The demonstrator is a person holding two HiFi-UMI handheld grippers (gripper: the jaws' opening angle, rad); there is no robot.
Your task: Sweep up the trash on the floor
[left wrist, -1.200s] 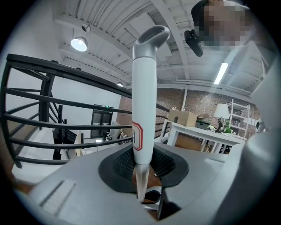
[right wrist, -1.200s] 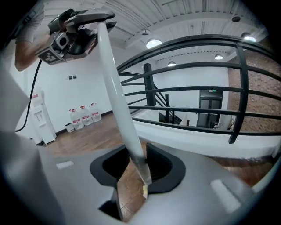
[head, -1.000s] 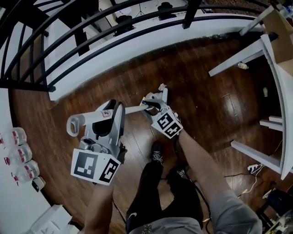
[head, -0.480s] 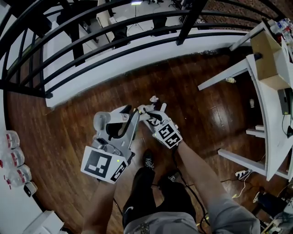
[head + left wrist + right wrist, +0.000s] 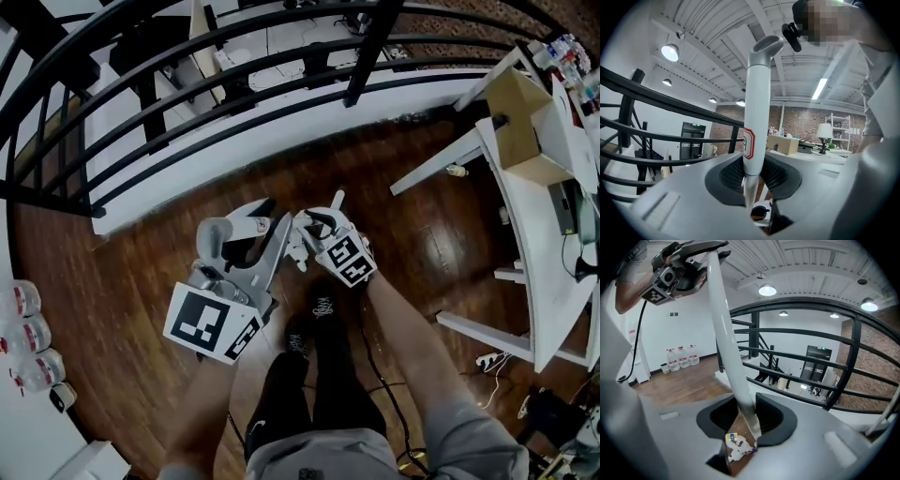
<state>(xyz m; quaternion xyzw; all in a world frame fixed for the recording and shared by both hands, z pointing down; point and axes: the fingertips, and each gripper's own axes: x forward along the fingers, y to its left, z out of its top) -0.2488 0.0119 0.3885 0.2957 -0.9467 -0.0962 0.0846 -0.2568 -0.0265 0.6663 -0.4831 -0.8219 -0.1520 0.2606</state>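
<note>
Loft-type office: brick wall (image 5: pixel 806 124), blk railing (image 5: pixel 372 42), white desks (image 5: pixel 530 234), wood flr (image 5: pixel 141 262).

floor (image 5: pixel 141 272): dark wood, glossy
railing (image 5: pixel 141 94): black metal, smooth
handle (image 5: pixel 757 103): smooth white plastic
pole (image 5: pixel 724 324): smooth white, bare metal end
trash (image 5: pixel 738 446): crumpled paper

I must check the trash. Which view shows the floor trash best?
The right gripper view: trash lies plainly on the floor beyond its jaws. The head view hardly shows it; the left gripper view, not at all.
</note>
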